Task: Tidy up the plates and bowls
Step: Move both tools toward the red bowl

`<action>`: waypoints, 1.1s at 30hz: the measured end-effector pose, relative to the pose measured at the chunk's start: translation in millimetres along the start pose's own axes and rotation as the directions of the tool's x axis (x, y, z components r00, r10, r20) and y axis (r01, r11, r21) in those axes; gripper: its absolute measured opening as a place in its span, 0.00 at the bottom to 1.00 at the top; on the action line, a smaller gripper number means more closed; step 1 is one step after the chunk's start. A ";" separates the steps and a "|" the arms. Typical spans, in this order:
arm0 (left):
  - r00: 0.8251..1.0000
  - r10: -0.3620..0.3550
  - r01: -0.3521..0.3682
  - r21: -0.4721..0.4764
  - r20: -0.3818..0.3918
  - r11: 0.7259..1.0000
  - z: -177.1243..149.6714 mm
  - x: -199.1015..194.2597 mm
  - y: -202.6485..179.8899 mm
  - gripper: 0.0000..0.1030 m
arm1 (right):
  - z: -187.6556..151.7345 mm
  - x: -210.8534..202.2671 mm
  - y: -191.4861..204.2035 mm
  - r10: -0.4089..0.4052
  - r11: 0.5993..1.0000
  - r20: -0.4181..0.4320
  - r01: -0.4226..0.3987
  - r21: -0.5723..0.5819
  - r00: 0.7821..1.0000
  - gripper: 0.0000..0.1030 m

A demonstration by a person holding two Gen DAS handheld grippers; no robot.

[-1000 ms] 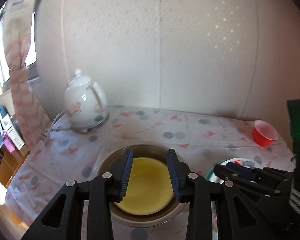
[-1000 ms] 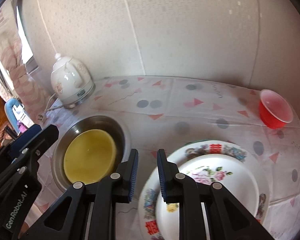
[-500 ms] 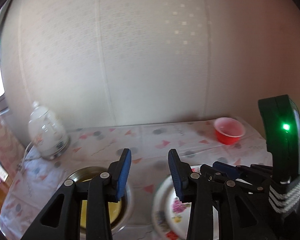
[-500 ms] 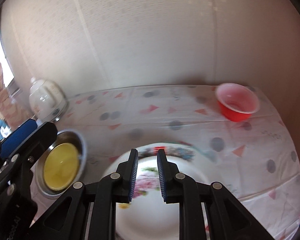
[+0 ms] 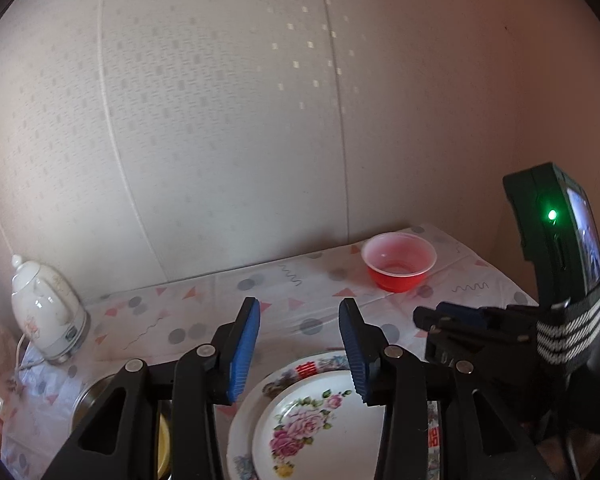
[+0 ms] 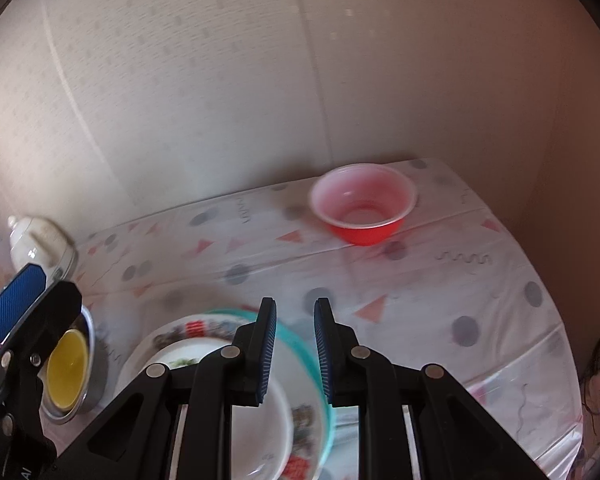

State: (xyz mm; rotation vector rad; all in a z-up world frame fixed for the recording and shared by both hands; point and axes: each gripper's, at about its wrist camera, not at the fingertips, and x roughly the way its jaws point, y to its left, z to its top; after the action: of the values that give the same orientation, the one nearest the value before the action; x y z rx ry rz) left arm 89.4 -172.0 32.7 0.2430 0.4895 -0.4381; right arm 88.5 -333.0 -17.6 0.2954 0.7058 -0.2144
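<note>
My left tongs [image 5: 298, 344] stand partly apart with nothing between the blue pads; their jaws have just been opening. Below them on the desk [image 5: 204, 304], under its cloth of grey dots and pink triangles, sits a small white plate with pink roses [image 5: 312, 428], stacked on a larger plate with red characters on its rim [image 5: 312, 368]. At the lower left a steel bowl [image 5: 86, 400] shows only its rim, with a yellow bowl [image 5: 164, 452] inside it, mostly behind my tongs' frame. A white electric kettle [image 5: 44, 312] stands at the left by the wall, and a red bowl with a white inside [image 5: 398, 268] sits alone at the far right corner, well apart from the plates. My right tongs [image 6: 296, 350] are drawn nearly together, a narrow gap left, gripping nothing; they hang over the right edge of the plate stack, where a teal rim [image 6: 304, 344] shows beneath.
</note>
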 end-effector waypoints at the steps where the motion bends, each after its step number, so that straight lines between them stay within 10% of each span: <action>1: 1.000 -0.002 0.002 0.006 -0.002 1.000 0.6 1.8 -2.2 0.41 | 2.0 0.6 -3.9 -0.005 1.000 0.001 0.005 0.007 1.000 0.19; 20: 0.995 -0.069 0.074 0.085 -0.066 0.994 9.6 56.7 -42.7 0.47 | 37.9 32.4 -62.8 -0.056 0.994 -0.012 0.057 0.098 0.998 0.19; 33: 0.935 -0.192 0.166 -0.110 -0.298 0.980 39.1 154.6 -23.6 0.46 | 73.7 75.4 -91.7 -0.069 0.985 -0.046 0.076 0.156 0.997 0.19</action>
State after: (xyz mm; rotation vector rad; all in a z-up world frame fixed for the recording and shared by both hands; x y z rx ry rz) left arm 216.7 -259.0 -14.3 0.1872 0.8392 -0.5606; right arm 162.3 -450.8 -32.1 0.4265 0.7411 -0.3355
